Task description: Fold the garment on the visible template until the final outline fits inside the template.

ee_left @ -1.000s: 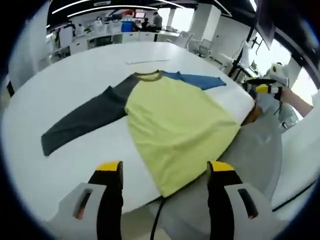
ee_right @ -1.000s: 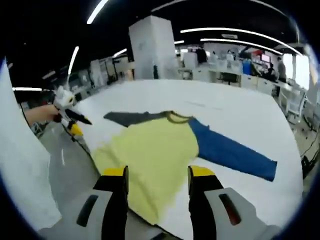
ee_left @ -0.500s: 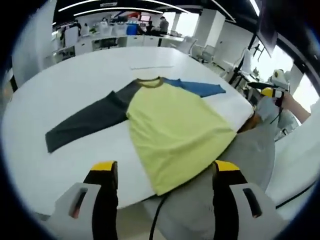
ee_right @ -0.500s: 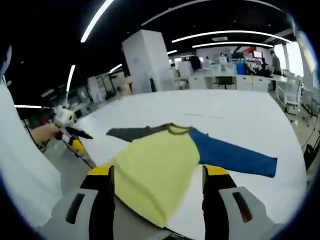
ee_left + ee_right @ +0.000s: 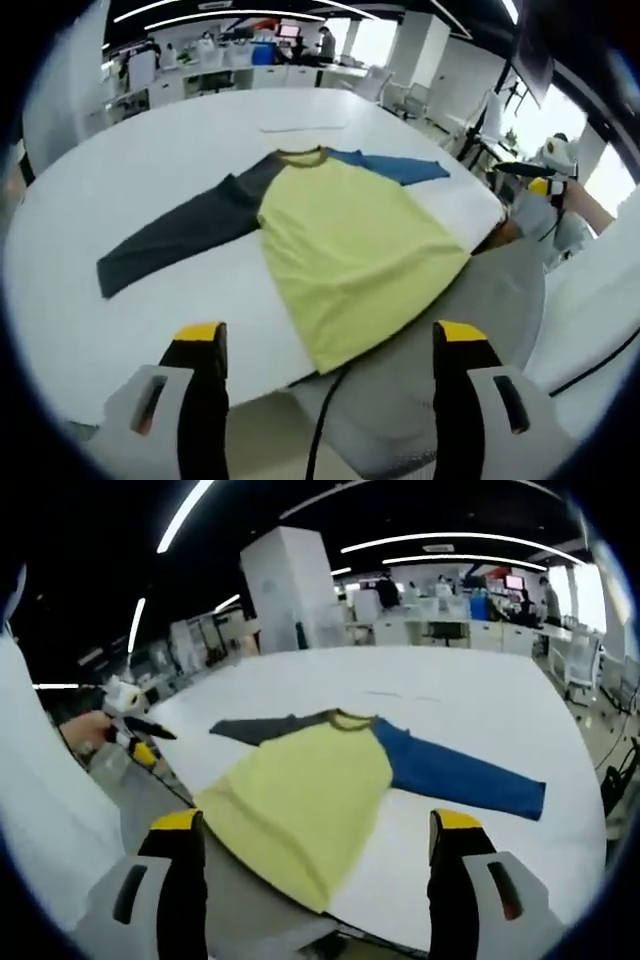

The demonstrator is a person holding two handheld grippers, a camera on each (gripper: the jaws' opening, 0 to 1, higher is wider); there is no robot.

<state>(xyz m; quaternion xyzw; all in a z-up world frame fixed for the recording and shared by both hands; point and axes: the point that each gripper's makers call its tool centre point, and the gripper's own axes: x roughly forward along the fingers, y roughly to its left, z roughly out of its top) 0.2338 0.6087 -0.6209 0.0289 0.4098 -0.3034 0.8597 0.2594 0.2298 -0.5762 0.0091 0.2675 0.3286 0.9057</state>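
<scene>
A long-sleeved shirt lies spread flat on the white table [image 5: 120, 160]. It has a yellow body [image 5: 350, 235], a dark grey sleeve [image 5: 175, 235] and a blue sleeve [image 5: 395, 165]. Its hem reaches past the table's near edge. My left gripper [image 5: 328, 340] hangs open in front of that hem, apart from the cloth. In the right gripper view the yellow body [image 5: 300, 795] and blue sleeve [image 5: 460, 778] lie ahead of my right gripper [image 5: 316, 825], which is open and holds nothing. Each gripper shows at the other view's side, held in a hand: the right one [image 5: 535, 180], the left one [image 5: 140, 742].
A faint pale rectangle [image 5: 300, 127] is marked on the table beyond the collar. Grey floor [image 5: 470, 310] with a black cable lies below the table's edge. Desks, chairs and people stand far behind. A white pillar [image 5: 290, 590] rises past the table.
Both grippers' jaws have opened wider and both cameras have drawn back a little from the hem. The shirt lies as it did.
</scene>
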